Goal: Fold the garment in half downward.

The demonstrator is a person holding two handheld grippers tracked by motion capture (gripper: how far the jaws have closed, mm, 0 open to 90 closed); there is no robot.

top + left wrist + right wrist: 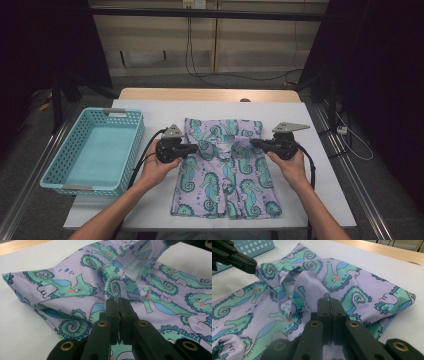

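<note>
High view: the seahorse-print shorts (225, 167) lie mid-surface, right of the basket (95, 150). Left gripper view: the left gripper (118, 301) fingers pinch the fabric. Right gripper view: the right gripper (329, 301) likewise. Uneven pulling could slip a thin fold free.

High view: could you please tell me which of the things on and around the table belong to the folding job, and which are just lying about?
In the job:
- seahorse-print garment
- left gripper, pinching the garment
- right gripper, pinching the garment
- turquoise basket, perhaps its destination

Lying about:
- cables on the floor
- white plug
</note>
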